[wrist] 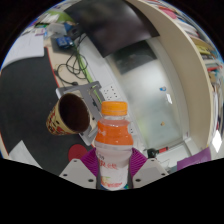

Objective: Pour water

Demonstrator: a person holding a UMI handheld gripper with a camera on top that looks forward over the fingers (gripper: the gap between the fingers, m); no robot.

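We have the bottle [113, 143] clamped between the gripper [112, 172] fingers (orange cap on), so we tilt slowly toward the paper cup [70, 113] just beyond.

One orange-capped bottle [113, 145], one brown paper cup [68, 115] tilted just beside the bottle, one white worktop [150, 70] beyond the bottle, one tangle of cables [72, 68] beyond the cup
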